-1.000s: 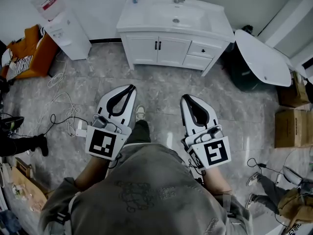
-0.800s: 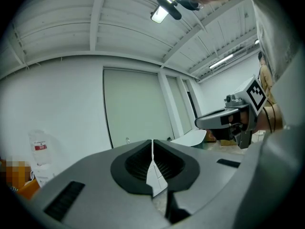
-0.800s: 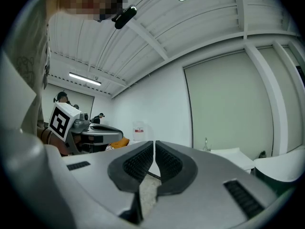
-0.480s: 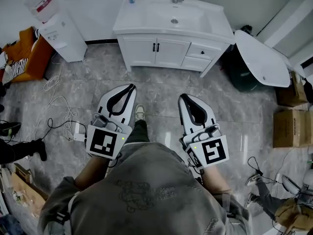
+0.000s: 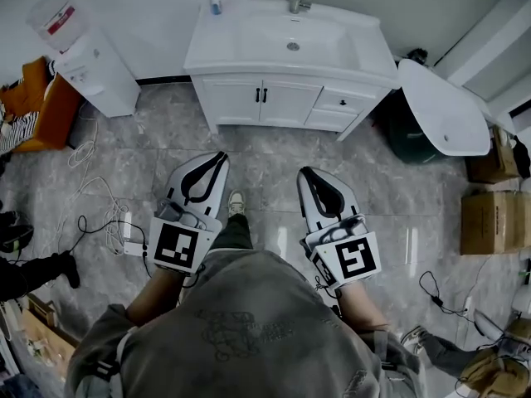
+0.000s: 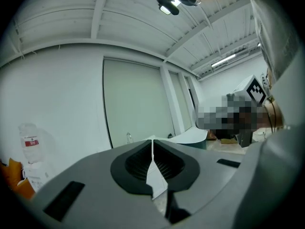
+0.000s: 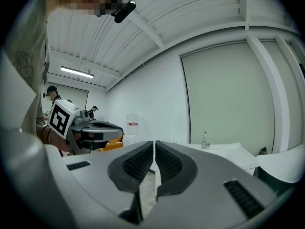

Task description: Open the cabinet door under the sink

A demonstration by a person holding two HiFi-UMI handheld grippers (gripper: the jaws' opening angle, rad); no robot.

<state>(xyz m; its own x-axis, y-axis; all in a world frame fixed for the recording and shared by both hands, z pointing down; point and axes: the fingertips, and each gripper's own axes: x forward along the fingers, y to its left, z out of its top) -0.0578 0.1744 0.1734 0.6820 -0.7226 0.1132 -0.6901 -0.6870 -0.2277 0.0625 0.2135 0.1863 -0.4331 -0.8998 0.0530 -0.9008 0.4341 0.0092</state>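
Approach brings the white double cabinet doors with black handles (image 5: 264, 104) under the white sink (image 5: 286, 36) nearer than a second ago, yet the left hand-held gripper (image 5: 217, 157) and right hand-held gripper (image 5: 305, 174), both clenched and empty, remain well short of them.

Left gripper (image 5: 211, 161) closed; right gripper (image 5: 310, 177) closed

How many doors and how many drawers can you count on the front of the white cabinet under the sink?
Doors: 2
Drawers: 2
Total: 4
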